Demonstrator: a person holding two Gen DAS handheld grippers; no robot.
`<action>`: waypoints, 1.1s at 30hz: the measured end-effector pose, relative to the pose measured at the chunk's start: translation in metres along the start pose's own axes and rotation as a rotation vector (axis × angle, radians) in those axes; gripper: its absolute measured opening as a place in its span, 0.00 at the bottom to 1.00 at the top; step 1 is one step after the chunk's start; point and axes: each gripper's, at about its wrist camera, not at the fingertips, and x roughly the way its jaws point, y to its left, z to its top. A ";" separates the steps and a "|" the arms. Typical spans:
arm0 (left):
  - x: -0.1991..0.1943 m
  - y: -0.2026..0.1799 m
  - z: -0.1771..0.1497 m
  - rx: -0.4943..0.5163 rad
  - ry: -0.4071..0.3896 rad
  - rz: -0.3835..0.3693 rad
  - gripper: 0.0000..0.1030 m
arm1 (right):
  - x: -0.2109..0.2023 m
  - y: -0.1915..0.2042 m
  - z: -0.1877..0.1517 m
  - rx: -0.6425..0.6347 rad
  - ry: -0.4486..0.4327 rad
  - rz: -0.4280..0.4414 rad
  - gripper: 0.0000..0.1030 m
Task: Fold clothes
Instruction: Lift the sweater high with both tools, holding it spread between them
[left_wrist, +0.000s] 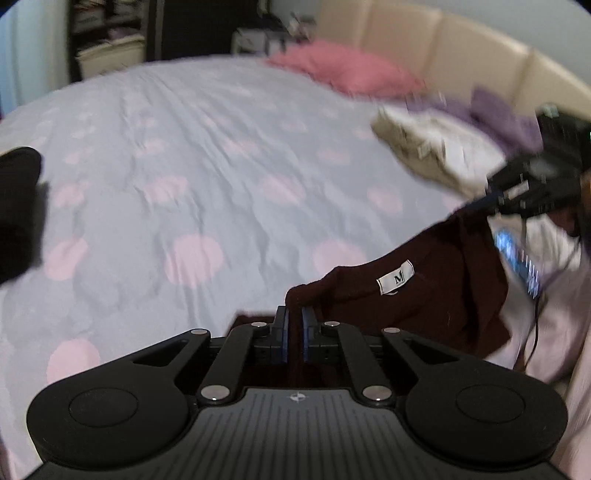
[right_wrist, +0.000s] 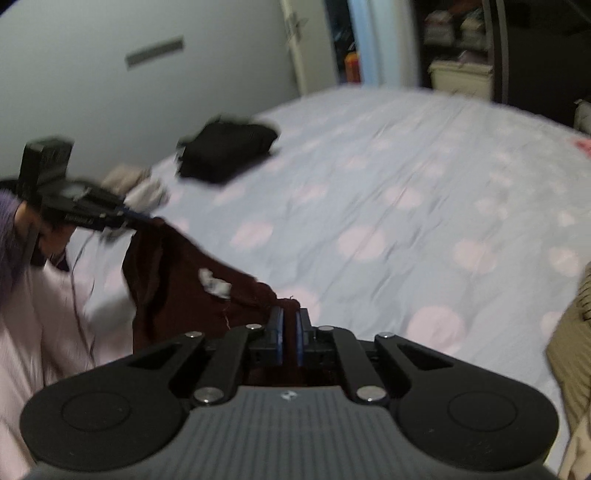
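Note:
A dark maroon garment (left_wrist: 424, 306) with a white label (left_wrist: 395, 282) hangs stretched between my two grippers above the bed. In the left wrist view my left gripper (left_wrist: 294, 314) is shut on one corner of it, the cloth pinched between the blue pads. My right gripper (left_wrist: 482, 205) shows blurred at the right, clamped on the other end. In the right wrist view my right gripper (right_wrist: 290, 317) is shut on the maroon garment (right_wrist: 173, 288). My left gripper (right_wrist: 142, 218) grips the far corner at the left.
The bed (left_wrist: 221, 166) has a pale blue sheet with pink dots. On it lie a pink pillow (left_wrist: 343, 70), a khaki clothes pile (left_wrist: 417, 151), purple cloth (left_wrist: 498, 110) and a folded black garment (right_wrist: 225, 151). A cream headboard (left_wrist: 461, 48) stands behind.

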 end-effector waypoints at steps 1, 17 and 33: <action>-0.007 0.001 0.002 -0.021 -0.033 0.012 0.05 | -0.006 0.002 0.001 0.001 -0.029 -0.014 0.07; -0.188 -0.070 0.063 0.063 -0.553 0.105 0.04 | -0.190 0.110 0.085 -0.202 -0.426 -0.252 0.06; -0.333 -0.142 0.102 0.146 -0.953 0.139 0.04 | -0.305 0.193 0.149 -0.365 -0.782 -0.398 0.06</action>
